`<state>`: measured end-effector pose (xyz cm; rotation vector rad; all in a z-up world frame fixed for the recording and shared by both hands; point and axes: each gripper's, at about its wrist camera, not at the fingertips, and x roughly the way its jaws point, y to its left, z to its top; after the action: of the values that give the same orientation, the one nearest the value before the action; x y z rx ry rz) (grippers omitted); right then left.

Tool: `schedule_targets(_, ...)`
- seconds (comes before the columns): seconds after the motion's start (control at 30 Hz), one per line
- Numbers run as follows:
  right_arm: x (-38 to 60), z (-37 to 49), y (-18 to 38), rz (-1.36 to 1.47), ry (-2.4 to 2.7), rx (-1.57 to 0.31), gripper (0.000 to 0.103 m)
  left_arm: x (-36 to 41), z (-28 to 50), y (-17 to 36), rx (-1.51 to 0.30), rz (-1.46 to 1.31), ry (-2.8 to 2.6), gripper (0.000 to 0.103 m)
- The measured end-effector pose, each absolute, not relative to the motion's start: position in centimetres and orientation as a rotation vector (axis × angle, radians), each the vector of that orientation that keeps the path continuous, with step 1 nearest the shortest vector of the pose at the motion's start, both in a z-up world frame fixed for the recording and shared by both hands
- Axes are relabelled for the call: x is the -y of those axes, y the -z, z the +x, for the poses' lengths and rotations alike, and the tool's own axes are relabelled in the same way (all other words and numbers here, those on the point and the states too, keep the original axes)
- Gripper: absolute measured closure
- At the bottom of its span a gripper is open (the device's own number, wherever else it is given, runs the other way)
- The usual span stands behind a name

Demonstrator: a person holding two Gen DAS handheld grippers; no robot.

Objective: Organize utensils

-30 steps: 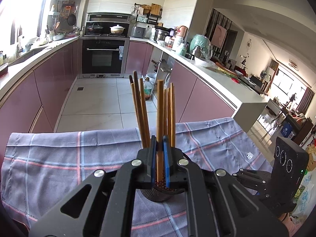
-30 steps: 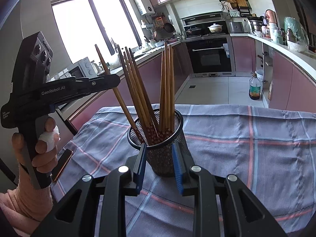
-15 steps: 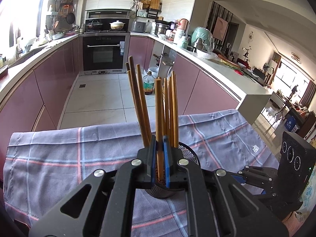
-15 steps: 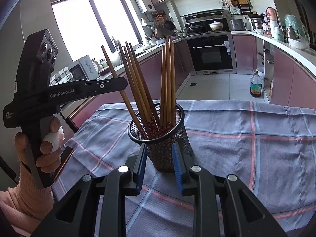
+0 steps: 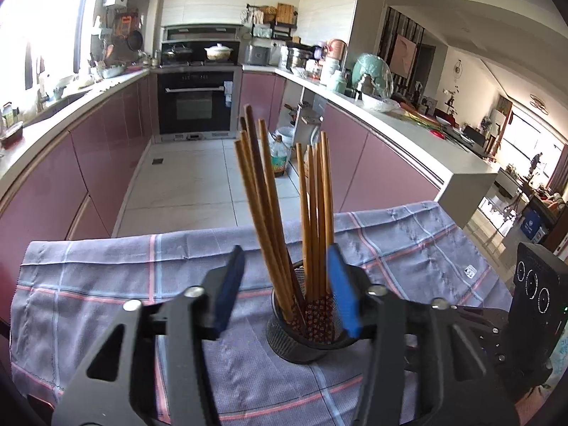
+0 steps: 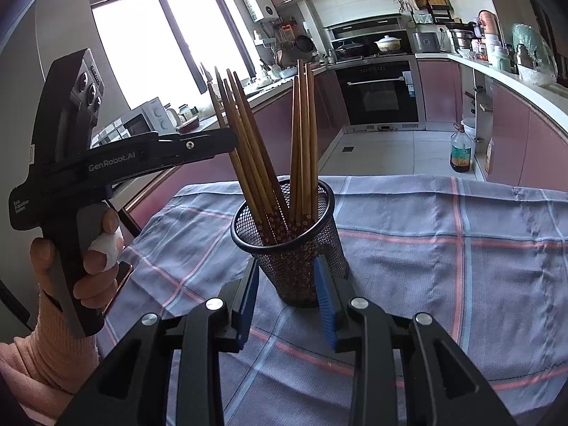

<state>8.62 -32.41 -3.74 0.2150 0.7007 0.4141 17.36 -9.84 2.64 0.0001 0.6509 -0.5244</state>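
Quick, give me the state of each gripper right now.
Left gripper: jaws opening, holding nothing; chopsticks stand between them, untouched.
Right gripper: jaws opening around the mesh holder; grip cannot be told.

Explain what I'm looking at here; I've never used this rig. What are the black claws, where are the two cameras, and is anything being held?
No robot arm here: a person holds a handheld two-finger gripper in each hand. Each picture comes from a fisheye camera on one gripper, looking forward along its fingers.

On the plaid cloth stands a black mesh cup full of wooden chopsticks.

The left gripper has its jaws opening, with the chopsticks standing free between the blue pads. The right gripper sits low at the cup, its jaws also opening, no longer clearly pressing it. The right view also shows the person's hand holding the left gripper.
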Motion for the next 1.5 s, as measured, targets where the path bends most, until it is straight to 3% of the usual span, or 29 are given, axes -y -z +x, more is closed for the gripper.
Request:
schedule_targets(0.03, 32.3, 8.5, 3.8, 0.212, -0.409, -0.698, 0.068, 9.6, 16.9, -2.6, -0.633, 0.002, 0.514, 0.044)
schedule_targets(0.07, 32.3, 8.5, 3.8, 0.209, -0.408, -0.698, 0.062, 9.2, 16.4, -2.6, -0.613, 0.005, 0.501, 0.030)
schedule_targets(0.23, 31.5, 7.7, 3.6, 0.160, -0.368, -0.671, 0.043, 7.4, 13.3, -1.3, -0.531, 0.050, 0.402, 0.005)
schedule_targets(0.37, 30.9, 6.7, 3.1, 0.105, -0.309, -0.616, 0.015, 5.5, 10.7, 0.0, -0.503, 0.057, 0.348, 0.005)
schedule_targets(0.47, 30.3, 6.0, 2.8, 0.082, -0.281, -0.565, 0.006, 4.5, 9.2, 1.0, -0.495, 0.066, 0.304, 0.005)
schedule_targets(0.9, 28.6, 2.3, 1.3, 0.029, -0.205, -0.402, 0.006, 1.7, 5.2, 0.4, -0.370, 0.027, 0.182, 0.005)
schedule_targets(1.5, 27.9, 0.3, 0.8, 0.035, -0.188, -0.336, 0.006, 1.0, 2.9, 0.0, -0.313, 0.024, 0.159, 0.005)
